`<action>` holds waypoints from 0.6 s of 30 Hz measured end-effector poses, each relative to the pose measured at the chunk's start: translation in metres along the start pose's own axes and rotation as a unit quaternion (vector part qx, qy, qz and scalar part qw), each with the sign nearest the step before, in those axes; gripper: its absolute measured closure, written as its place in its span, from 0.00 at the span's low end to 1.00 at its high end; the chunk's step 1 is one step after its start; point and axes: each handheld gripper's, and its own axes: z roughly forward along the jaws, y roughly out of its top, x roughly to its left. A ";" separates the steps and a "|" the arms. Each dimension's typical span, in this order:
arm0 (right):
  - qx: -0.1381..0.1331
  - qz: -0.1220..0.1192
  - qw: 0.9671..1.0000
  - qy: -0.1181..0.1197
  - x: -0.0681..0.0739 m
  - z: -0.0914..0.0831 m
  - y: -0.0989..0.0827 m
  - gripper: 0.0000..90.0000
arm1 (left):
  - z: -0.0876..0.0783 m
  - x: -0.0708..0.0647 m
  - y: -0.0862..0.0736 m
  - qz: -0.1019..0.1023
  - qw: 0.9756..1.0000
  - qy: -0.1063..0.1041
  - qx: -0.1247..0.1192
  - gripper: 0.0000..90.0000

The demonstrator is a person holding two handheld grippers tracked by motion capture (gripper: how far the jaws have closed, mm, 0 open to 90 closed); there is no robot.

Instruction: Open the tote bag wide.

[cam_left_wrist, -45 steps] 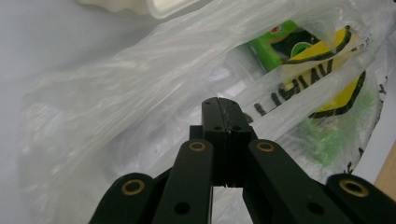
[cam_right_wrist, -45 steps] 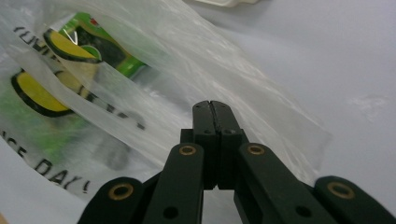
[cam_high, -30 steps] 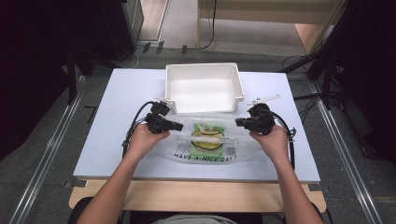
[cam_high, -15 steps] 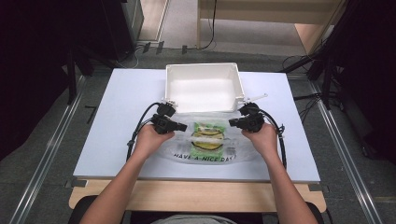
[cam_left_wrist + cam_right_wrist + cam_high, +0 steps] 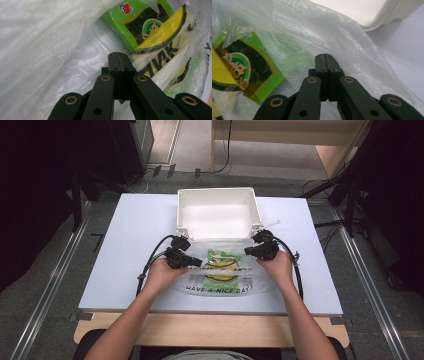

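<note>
A clear plastic bag point(image 5: 222, 270), printed with a yellow smiling face and the words "HAVE A NICE DAY!", is seen lying on the pale worktop point(image 5: 125, 250), just in front of a white plastic tub point(image 5: 218, 215) whose near wall is touched or nearly touched by the bag's far edge. A green snack packet point(image 5: 223, 256) is held inside the bag, near its open far end.

The left tongs point(image 5: 196, 263) are held at the bag's left side and the right tongs point(image 5: 248, 251) at its right side, each carried in one of the person's hands, with the forearms coming in from the near edge of the worktop. A black cable point(image 5: 150, 265) is trailed from the left tongs across the worktop.

In the left gripper view the left tongs point(image 5: 121, 61) are pressed together, and the bag's film point(image 5: 62, 57) is gathered around their tips, with the green packet point(image 5: 140, 22) and the yellow print just beyond. In the right gripper view the right tongs point(image 5: 325, 60) are likewise pressed together on a fold of the film point(image 5: 337, 32), the packet point(image 5: 249, 67) is seen to their left through the plastic, and the tub's rounded corner point(image 5: 392, 15) is seen farther off on the worktop point(image 5: 402, 55).
</note>
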 end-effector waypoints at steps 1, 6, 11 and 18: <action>0.001 -0.001 1.000 -0.003 -0.001 0.001 0.001 1.00 | 0.000 -0.001 -0.001 0.001 1.000 -0.003 0.003 1.00; 0.009 -0.001 1.000 -0.012 -0.006 0.009 0.004 1.00 | -0.002 -0.005 -0.007 0.005 1.000 -0.012 0.006 1.00; 0.006 0.002 1.000 -0.013 -0.008 0.011 0.005 1.00 | 0.001 -0.006 -0.014 0.003 1.000 -0.021 0.020 1.00; 0.000 -0.002 1.000 -0.018 -0.006 0.011 0.003 1.00 | 0.002 -0.012 -0.023 0.005 0.999 -0.039 0.025 1.00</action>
